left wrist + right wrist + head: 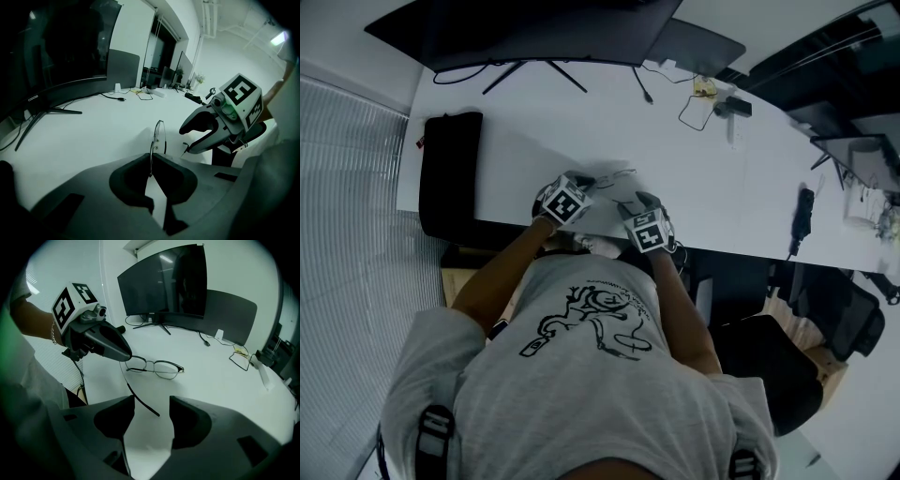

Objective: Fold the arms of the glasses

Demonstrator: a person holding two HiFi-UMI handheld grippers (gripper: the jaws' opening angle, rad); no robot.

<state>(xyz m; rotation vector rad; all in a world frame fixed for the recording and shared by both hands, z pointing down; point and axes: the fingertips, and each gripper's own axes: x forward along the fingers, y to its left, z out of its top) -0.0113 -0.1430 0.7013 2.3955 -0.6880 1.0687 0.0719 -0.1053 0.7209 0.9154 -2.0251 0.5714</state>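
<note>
Since the left gripper (151,163) is clamped on the left end of the glasses (161,367) by the desk's (703,169) near edge, I'd sweep the loose arm (145,407) sideways with the open right gripper (152,401), slowly, pivoting at the hinge.

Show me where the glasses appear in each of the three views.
Head view: glasses near the desk's front edge.
Left gripper view: glasses at centre, edge-on, pinched in the jaws.
Right gripper view: glasses at centre, one arm reaching between the jaws.
Shared landmark: the dark monitor.
</note>
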